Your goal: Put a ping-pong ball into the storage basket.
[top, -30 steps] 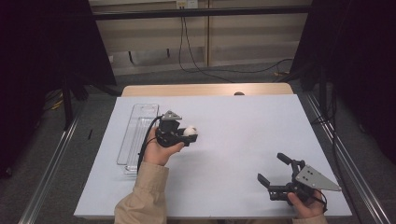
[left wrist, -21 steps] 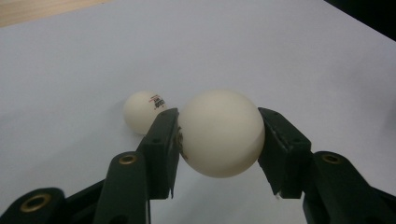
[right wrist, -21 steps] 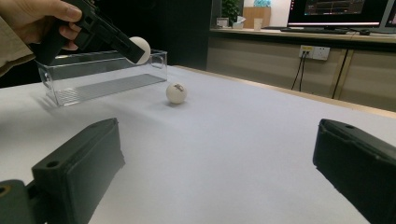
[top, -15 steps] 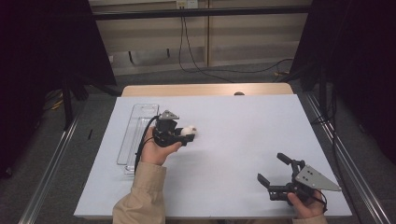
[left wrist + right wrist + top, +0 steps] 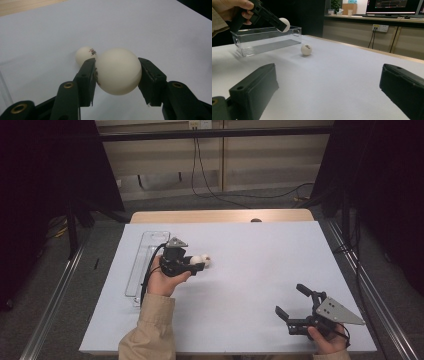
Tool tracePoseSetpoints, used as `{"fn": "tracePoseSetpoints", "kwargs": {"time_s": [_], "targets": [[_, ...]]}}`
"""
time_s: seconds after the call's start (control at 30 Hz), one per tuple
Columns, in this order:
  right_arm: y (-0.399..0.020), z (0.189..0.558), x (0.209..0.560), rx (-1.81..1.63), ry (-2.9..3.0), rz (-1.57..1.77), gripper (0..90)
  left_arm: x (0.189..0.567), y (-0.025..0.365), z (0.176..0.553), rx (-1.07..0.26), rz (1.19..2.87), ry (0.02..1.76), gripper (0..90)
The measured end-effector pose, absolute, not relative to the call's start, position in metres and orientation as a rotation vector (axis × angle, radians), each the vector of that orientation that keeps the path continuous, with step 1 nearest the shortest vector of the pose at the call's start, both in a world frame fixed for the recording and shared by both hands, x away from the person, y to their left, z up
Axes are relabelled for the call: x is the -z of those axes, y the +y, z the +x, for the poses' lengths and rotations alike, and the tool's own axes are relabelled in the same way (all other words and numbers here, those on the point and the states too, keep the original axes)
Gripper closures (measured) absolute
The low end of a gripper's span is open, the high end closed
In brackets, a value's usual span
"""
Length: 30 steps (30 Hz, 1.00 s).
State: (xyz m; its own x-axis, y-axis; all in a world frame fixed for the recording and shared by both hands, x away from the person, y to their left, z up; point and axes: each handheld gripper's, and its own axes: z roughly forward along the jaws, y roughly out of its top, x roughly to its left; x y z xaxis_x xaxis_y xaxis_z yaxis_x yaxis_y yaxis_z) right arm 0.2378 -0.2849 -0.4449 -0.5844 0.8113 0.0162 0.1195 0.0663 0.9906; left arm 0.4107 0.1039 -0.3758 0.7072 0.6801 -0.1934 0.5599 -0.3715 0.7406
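Between your left gripper's [image 5: 117, 82] jaws sits one white ball [image 5: 118, 71], pinched at its widest so it won't slip, lifted off the table [image 5: 260, 270]. A second ball [image 5: 306, 49] lies just beyond, likely next. One clear tray [image 5: 265, 41] waits nearby, probably their destination. Your right gripper [image 5: 294, 306] rests wide and empty, well apart.

Dim room, soft shadows, blurred foreground

Ball print [image 5: 93, 51] too small
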Motion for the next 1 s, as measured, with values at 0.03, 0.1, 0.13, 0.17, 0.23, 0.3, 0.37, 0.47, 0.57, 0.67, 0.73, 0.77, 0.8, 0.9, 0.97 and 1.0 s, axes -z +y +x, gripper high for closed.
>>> {"fn": "tracePoseSetpoints", "kwargs": {"time_s": [0.03, 0.1, 0.13, 0.17, 0.23, 0.3, 0.37, 0.47, 0.57, 0.67, 0.73, 0.77, 0.8, 0.9, 0.97, 1.0], "targets": [[-0.285, 0.238, 0.445, -1.564, 1.780, 0.927, 0.7, 0.375, 0.105, 0.411, -0.183, 2.073, 0.942, 51.0], [-0.285, 0.238, 0.445, -1.565, 1.779, 0.927, 0.7, 0.375, 0.106, 0.411, -0.194, 2.074, 0.939, 51.1], [-0.285, 0.238, 0.445, -1.565, 1.777, 0.929, 0.7, 0.375, 0.107, 0.411, -0.191, 2.072, 0.941, 51.0], [-0.285, 0.238, 0.445, -1.564, 1.777, 0.930, 0.7, 0.374, 0.108, 0.411, -0.189, 2.065, 0.945, 51.0], [-0.285, 0.238, 0.445, -1.564, 1.780, 0.933, 0.7, 0.374, 0.109, 0.411, -0.191, 2.066, 0.951, 51.0], [-0.285, 0.238, 0.445, -1.563, 1.781, 0.930, 0.7, 0.374, 0.110, 0.411, -0.195, 2.061, 0.956, 51.1], [-0.285, 0.238, 0.445, -1.564, 1.781, 0.933, 0.7, 0.374, 0.111, 0.411, -0.197, 2.061, 0.957, 51.0], [-0.285, 0.238, 0.445, -1.563, 1.781, 0.936, 0.7, 0.374, 0.111, 0.412, -0.204, 2.064, 0.960, 51.0], [-0.285, 0.238, 0.445, -1.562, 1.783, 0.937, 0.8, 0.374, 0.113, 0.412, -0.204, 2.070, 0.963, 51.0], [-0.285, 0.238, 0.445, -1.560, 1.783, 0.932, 0.7, 0.374, 0.114, 0.412, -0.206, 2.065, 0.969, 51.0], [-0.285, 0.239, 0.445, -1.560, 1.785, 0.938, 0.7, 0.374, 0.115, 0.412, -0.202, 2.062, 0.969, 51.1], [-0.285, 0.239, 0.445, -1.560, 1.786, 0.939, 0.7, 0.373, 0.117, 0.412, -0.209, 2.061, 0.971, 51.0], [-0.284, 0.239, 0.445, -1.560, 1.785, 0.939, 0.7, 0.373, 0.118, 0.412, -0.208, 2.060, 0.972, 51.0], [-0.285, 0.239, 0.445, -1.558, 1.784, 0.937, 0.7, 0.372, 0.121, 0.412, -0.221, 2.044, 0.990, 51.0], [-0.285, 0.239, 0.445, -1.556, 1.783, 0.936, 0.7, 0.371, 0.124, 0.412, -0.221, 2.044, 0.993, 51.0], [-0.285, 0.239, 0.444, -1.556, 1.783, 0.934, 0.7, 0.371, 0.125, 0.413, -0.225, 2.046, 0.993, 51.0]]}}
